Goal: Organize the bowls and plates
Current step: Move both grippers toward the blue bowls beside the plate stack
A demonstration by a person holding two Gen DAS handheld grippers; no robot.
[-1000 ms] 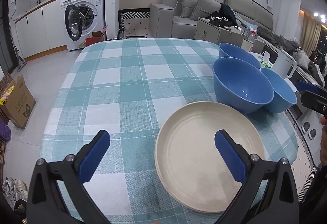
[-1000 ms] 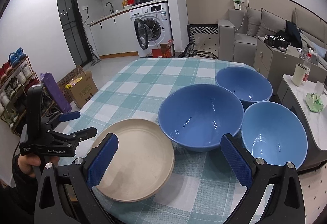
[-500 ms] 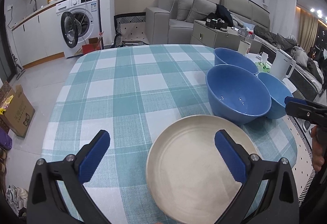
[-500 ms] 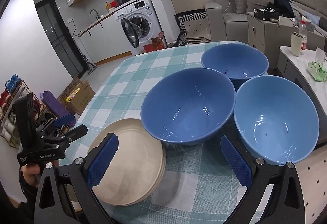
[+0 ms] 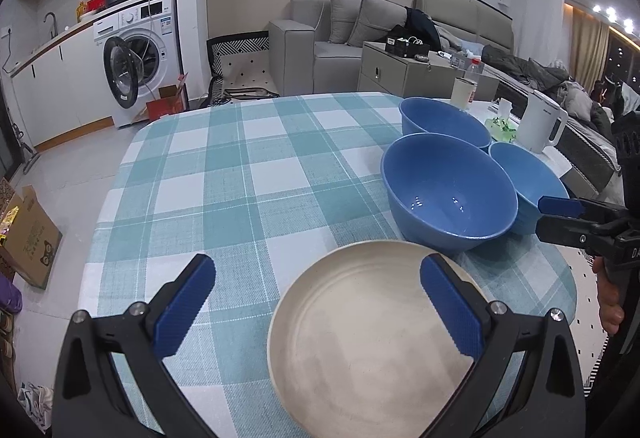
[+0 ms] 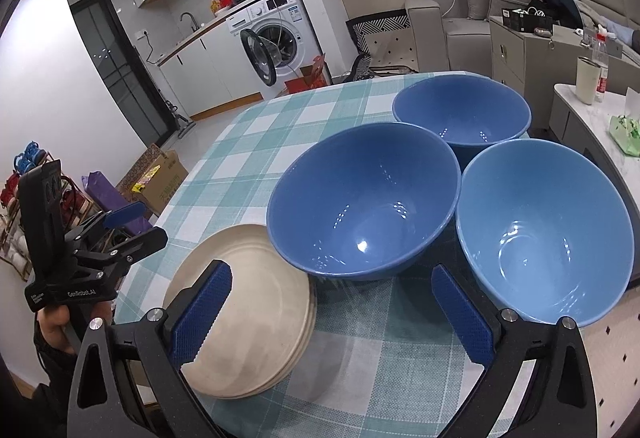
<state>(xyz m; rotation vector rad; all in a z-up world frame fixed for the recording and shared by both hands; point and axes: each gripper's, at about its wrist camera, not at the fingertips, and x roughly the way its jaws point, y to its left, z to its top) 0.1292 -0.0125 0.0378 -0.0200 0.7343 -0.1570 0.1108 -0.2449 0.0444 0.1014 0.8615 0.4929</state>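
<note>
Since a second ago, both grippers are drawing closer over the checked tablecloth (image 5: 240, 174): the right one is now sitting much nearer the three blue bowls, which are filling more of its view, and the left one is hanging lower over the cream plates.

From the left wrist, the left gripper (image 5: 318, 308) is hovering with its blue pads spread wide, holding nothing. Its right pad (image 5: 450, 312) is lying over the stack of cream plates (image 5: 360, 342), which is resting on the near edge of the table. Just beyond the plates, the middle blue bowl (image 5: 448, 194) is standing upright, with the far blue bowl (image 5: 440, 122) behind it and the lighter blue bowl (image 5: 528, 178) at its right. The right gripper (image 5: 560, 216) is showing at the right edge, held by a hand (image 5: 610, 302), and from here I cannot tell how its jaws stand.

From the right wrist, the right gripper (image 6: 330, 314) is gaping wide open and empty. Its left pad (image 6: 202, 312) is overlapping the stack of cream plates (image 6: 256, 314), several rims showing. The middle blue bowl (image 6: 362, 198) is sitting ahead, its rim overhanging the plates' edge. The lighter blue bowl (image 6: 544, 234) is pressing against its right side, and the far blue bowl (image 6: 462, 112) is sitting behind both. The left gripper (image 6: 132, 224) is floating at the left, off the table's edge
</note>
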